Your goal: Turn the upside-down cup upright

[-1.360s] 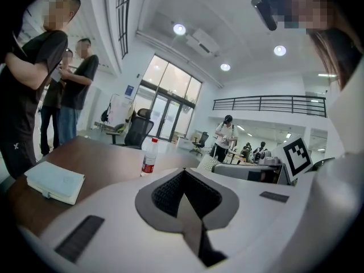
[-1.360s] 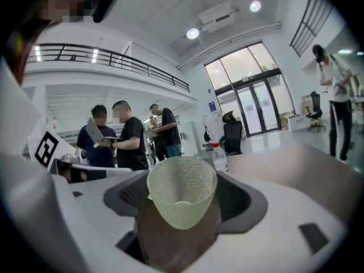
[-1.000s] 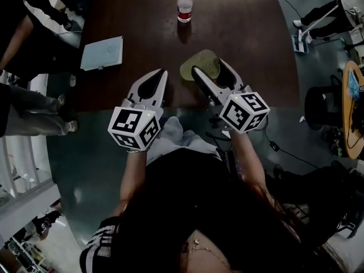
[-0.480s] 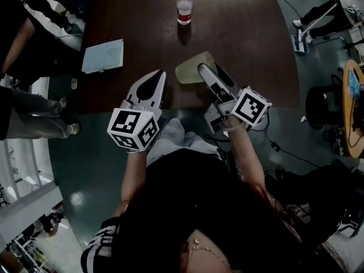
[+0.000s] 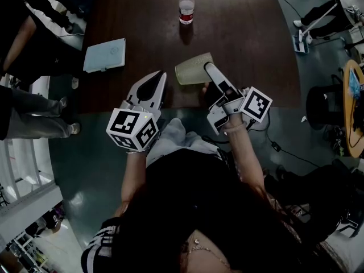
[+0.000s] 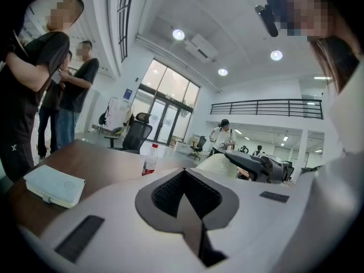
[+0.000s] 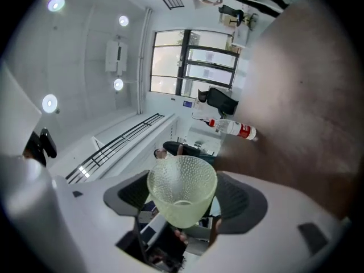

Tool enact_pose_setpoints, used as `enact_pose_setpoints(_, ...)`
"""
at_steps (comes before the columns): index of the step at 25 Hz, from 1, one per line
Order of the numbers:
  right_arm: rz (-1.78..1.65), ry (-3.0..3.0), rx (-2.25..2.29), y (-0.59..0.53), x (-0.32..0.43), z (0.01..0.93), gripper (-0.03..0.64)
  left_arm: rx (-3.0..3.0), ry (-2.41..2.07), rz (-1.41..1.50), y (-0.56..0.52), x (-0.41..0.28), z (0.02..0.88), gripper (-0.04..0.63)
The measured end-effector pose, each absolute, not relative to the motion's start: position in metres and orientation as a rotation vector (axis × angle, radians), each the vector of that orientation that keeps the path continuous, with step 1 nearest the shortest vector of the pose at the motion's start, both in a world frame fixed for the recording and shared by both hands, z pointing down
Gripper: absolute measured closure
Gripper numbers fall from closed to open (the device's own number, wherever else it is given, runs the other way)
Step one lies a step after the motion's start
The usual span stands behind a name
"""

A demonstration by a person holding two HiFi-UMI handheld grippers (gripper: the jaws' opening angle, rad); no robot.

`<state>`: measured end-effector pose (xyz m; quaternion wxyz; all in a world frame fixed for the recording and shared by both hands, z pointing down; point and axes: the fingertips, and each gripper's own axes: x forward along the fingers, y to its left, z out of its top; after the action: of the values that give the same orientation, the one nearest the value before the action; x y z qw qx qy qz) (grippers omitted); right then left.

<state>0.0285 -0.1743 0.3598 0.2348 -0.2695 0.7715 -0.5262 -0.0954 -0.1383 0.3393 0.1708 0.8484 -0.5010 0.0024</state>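
- Head view, nearest the wearer: the left gripper (image 5: 162, 74) (image 6: 183, 175) sits at the near edge of the dark brown wooden table (image 5: 250, 33). Its jaws are pressed together with nothing between them.
- Just to its right, the right gripper (image 5: 209, 68) (image 7: 182, 195) is rolled onto its side. Its jaws pinch the pale yellow-green dimpled translucent plastic cup (image 5: 193, 69) (image 7: 182, 181).
- The cup lies sideways in that grip over the table's near part, its wider end towards the left gripper. Whether it touches the tabletop cannot be told.
- Farther out on the left lies a pale blue closed notebook (image 5: 104, 54) (image 6: 54, 183), flat on the table and well apart from the cup.
- At the far edge stands a clear plastic water bottle with a red cap and red label (image 5: 186, 6) (image 6: 149, 159) (image 7: 233, 128), upright.
- Beyond the table's left side stand dark-clothed bystanders (image 5: 23, 33) (image 6: 34, 78).
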Motion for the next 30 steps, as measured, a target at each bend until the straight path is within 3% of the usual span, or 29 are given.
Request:
enact_pose_setpoints(23,-1.605,1.882,-0.439,-0.167,0.015,0.360,0.256,2.519,-1.161,-0.125,-0.128,-0.105,0.330,0.591)
enact_pose_setpoints(30,-1.610,1.873,-0.400,-0.165,0.013,0.357,0.256,2.583,-1.033,-0.090,-0.119,-0.095,0.327,0.500)
